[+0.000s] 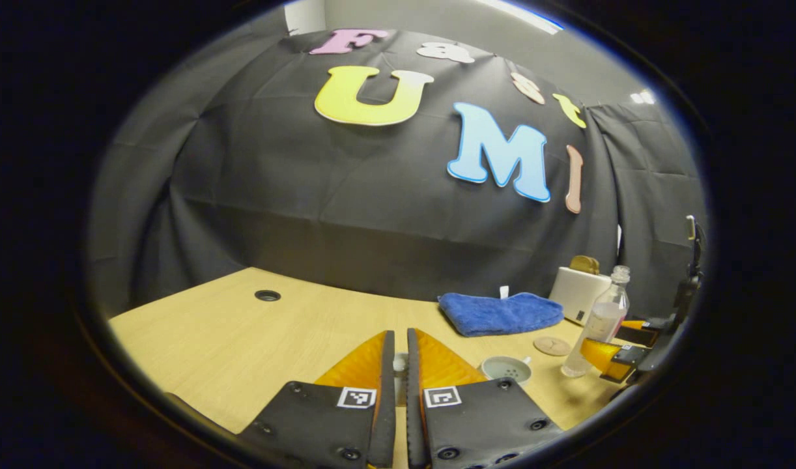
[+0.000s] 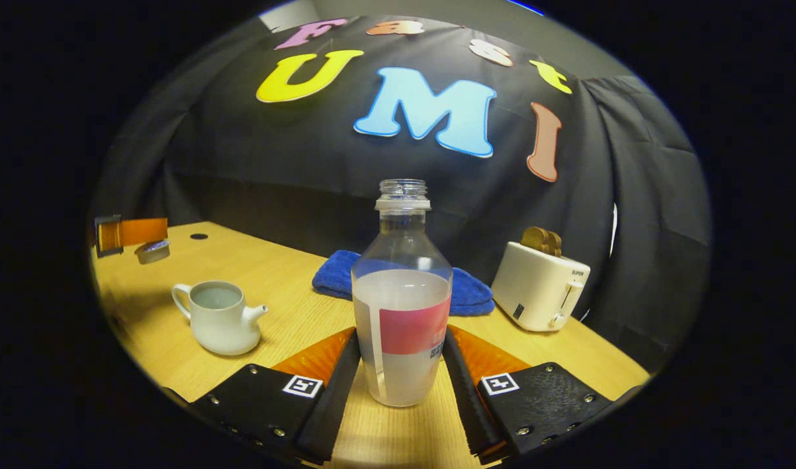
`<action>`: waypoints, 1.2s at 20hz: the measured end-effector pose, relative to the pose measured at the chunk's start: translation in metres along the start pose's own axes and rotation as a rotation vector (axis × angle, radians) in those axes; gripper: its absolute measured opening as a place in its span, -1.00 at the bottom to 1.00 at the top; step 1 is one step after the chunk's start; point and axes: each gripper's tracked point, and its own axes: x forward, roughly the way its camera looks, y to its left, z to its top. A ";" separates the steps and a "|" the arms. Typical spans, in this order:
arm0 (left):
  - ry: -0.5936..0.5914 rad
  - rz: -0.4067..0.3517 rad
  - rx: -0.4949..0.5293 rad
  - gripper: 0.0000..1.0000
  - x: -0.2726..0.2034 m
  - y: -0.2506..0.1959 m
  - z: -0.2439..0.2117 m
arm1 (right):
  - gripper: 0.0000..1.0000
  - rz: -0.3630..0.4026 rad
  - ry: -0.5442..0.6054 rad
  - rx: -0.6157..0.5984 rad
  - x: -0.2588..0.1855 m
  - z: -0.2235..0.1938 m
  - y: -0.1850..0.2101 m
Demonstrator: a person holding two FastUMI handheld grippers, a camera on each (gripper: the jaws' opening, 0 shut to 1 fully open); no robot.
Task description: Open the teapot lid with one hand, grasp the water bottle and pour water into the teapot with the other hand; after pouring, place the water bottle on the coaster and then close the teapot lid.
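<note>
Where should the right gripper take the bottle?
Around the labelled lower body of the bottle, coming in level from the front as the right gripper is now. It stands upright and uncapped, its straight sides fit between the fingers, and its neck is narrower. The teapot sits open to its left.

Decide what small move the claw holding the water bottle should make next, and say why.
Probably lift the water bottle and carry it toward the teapot, ready to tilt. The right claw has a finger against each side of the uncapped, part-full bottle, which stands upright. The left claw holds the lid clear, so the teapot is open.
</note>
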 end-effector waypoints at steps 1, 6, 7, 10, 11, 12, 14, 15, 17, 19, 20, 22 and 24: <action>0.001 0.003 -0.008 -0.71 0.000 0.002 0.001 | 0.47 -0.002 -0.004 -0.055 0.000 0.000 0.002; 0.004 0.018 -0.035 -0.71 0.001 0.015 0.002 | 0.47 -0.010 -0.010 -0.311 -0.001 0.006 0.010; 0.001 0.018 -0.034 -0.71 0.000 0.015 0.003 | 0.47 -0.019 -0.018 -0.372 -0.001 0.009 0.011; -0.004 0.013 -0.038 -0.70 -0.001 0.015 0.005 | 0.46 -0.065 -0.044 -0.551 -0.002 0.020 0.009; -0.005 0.012 -0.045 -0.71 -0.001 0.015 0.005 | 0.46 -0.068 -0.052 -0.603 -0.001 0.021 0.012; -0.004 0.014 -0.047 -0.71 0.000 0.017 0.005 | 0.47 -0.070 -0.060 -0.651 0.000 0.024 0.015; -0.005 0.025 -0.040 -0.71 0.000 0.019 0.005 | 0.47 -0.077 -0.075 -0.752 0.000 0.027 0.020; -0.005 0.025 -0.040 -0.75 0.000 0.021 0.004 | 0.47 -0.081 -0.084 -0.805 0.000 0.028 0.021; -0.008 0.026 -0.044 -0.71 0.000 0.023 0.006 | 0.47 -0.094 -0.097 -0.898 0.000 0.029 0.023; -0.016 0.028 -0.055 -0.71 0.000 0.027 0.008 | 0.47 -0.096 -0.101 -0.961 0.002 0.031 0.025; -0.018 0.031 -0.062 -0.71 -0.001 0.029 0.010 | 0.46 -0.098 -0.106 -0.996 0.003 0.033 0.026; -0.019 0.036 -0.073 -0.71 -0.001 0.034 0.009 | 0.46 -0.101 -0.127 -1.078 0.007 0.039 0.028; -0.018 0.043 -0.078 -0.71 0.000 0.037 0.007 | 0.46 -0.090 -0.149 -1.158 0.010 0.042 0.033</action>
